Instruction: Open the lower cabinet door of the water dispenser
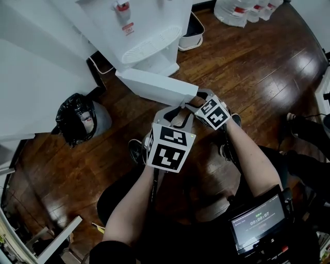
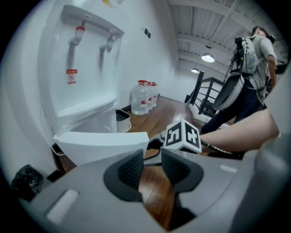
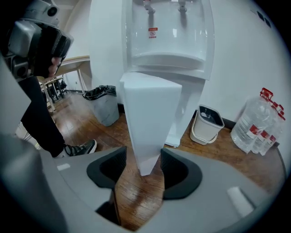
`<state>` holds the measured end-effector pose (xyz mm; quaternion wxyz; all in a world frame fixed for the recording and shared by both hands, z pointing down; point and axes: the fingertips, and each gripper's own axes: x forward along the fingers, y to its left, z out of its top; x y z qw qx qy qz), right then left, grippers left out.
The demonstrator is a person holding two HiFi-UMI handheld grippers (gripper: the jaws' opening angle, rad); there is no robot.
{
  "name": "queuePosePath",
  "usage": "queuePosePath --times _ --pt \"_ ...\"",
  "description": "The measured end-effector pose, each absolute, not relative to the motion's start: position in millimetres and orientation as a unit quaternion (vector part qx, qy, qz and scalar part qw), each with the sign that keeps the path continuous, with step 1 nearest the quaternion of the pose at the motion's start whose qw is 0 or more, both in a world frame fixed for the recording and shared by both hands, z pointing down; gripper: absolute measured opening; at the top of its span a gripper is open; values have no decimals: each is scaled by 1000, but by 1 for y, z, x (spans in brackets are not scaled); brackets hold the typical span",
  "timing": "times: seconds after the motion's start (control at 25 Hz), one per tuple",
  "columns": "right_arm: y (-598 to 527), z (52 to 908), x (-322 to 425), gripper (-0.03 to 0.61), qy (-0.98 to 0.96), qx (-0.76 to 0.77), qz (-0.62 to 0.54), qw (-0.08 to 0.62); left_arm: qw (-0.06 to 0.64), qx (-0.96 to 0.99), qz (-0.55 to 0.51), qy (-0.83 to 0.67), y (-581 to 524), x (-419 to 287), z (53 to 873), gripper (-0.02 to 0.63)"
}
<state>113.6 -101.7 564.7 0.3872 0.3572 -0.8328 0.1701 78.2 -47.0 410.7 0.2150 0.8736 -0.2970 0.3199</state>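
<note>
The white water dispenser (image 1: 139,31) stands against the wall, and its lower cabinet door (image 1: 154,85) is swung far out over the wood floor. My right gripper (image 1: 195,100) is at the door's free edge. In the right gripper view the door's edge (image 3: 150,123) stands upright between the jaws of my right gripper (image 3: 143,166); floor shows between the left pad and the door, so it is open. My left gripper (image 1: 175,111) hovers just below the door. In its own view my left gripper (image 2: 152,166) has a narrow gap with only floor in it.
A bin with a black bag (image 1: 77,118) sits left of the dispenser. A small white bin (image 1: 193,33) and water bottles (image 1: 242,10) stand to its right. Another person (image 2: 254,59) stands by a stair railing. Shoes (image 3: 79,148) rest on the floor.
</note>
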Motion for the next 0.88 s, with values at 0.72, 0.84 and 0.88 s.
queuePosePath --times 0.72,0.84,0.88 --pt "-95 525 112 209 -853 350 104 372 195 874 309 -320 -17 56 404 145" --pt "-99 525 117 181 -850 360 97 373 198 874 298 -330 -25 50 397 144" --pt "-99 524 117 179 -849 362 99 371 199 874 293 -333 -29 47 394 146"
